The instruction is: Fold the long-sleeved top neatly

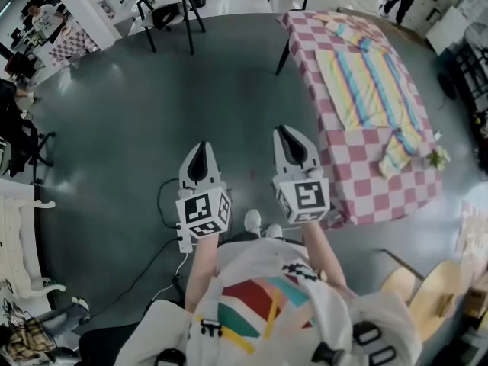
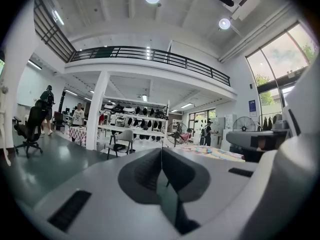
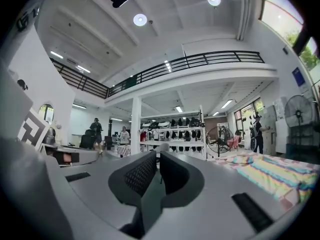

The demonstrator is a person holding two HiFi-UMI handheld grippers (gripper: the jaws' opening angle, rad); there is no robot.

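Standing off the pink-checked cloth table (image 1: pixel 358 193), your left tongs (image 1: pixel 201 149) and right tongs (image 1: pixel 286 134) are shut, empty; pastel-striped long-sleeved top (image 1: pixel 366 82) lies spread there, folding apparently unstarted.

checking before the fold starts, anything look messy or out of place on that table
The striped top lies mostly flat on the checked table, but its near end is crumpled into a lump close to the table's near corner instead of spread out. A small greenish thing sits beside that lump; it is too small to identify.
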